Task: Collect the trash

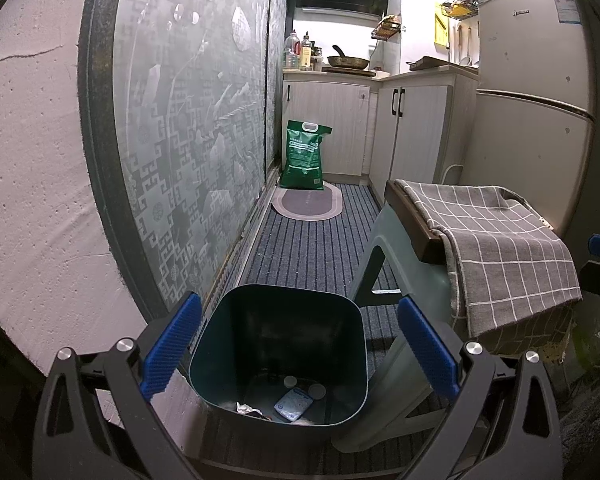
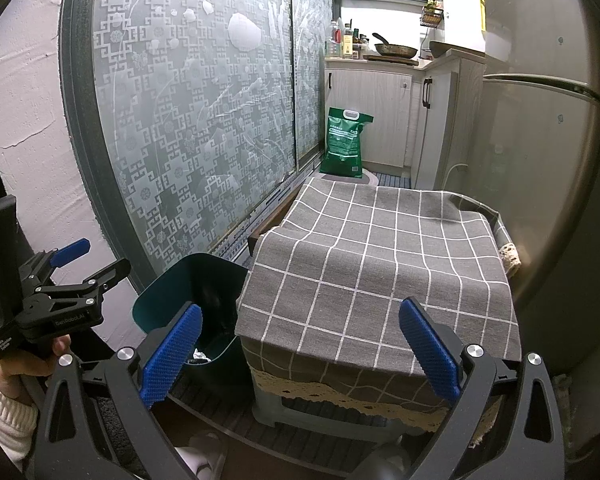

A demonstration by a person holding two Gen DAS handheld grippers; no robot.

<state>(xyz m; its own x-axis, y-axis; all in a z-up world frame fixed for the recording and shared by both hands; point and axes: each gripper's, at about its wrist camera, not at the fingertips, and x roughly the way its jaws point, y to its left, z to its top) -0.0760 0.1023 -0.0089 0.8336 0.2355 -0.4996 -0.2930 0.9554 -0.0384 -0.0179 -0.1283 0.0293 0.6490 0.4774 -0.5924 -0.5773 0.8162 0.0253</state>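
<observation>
A patterned frosted sliding door (image 2: 188,120) fills the left of both views, with a pale fridge (image 1: 536,92) on the far right and kitchen cabinets (image 1: 412,132) at the end of the striped floor mat (image 1: 308,248), where a green sack (image 1: 305,156) leans. Nearer, a grey checked cloth (image 2: 380,280) covers a plastic stool (image 1: 384,280); its top looks bare, with no trash visible on it. Just beside the stool, toward the door, stands the dark green bin (image 1: 280,320), holding a crumpled wrapper (image 1: 248,409), a small blue-and-white packet (image 1: 293,404) and a couple of round caps (image 1: 317,391) on its bottom. The left gripper (image 1: 300,344) hangs directly over the bin mouth, jaws spread wide and holding nothing; the right gripper (image 2: 300,344) sits over the near edge of the cloth, likewise wide open and empty. Collection looks nearly or fully done from here, so the sensible step is a search: sweep both cameras slowly over the floor mat and around the stool legs, approach any find from above with jaws wide, and release only once the piece is well inside the rim, keeping clear of the draped cloth so it isn't snagged
</observation>
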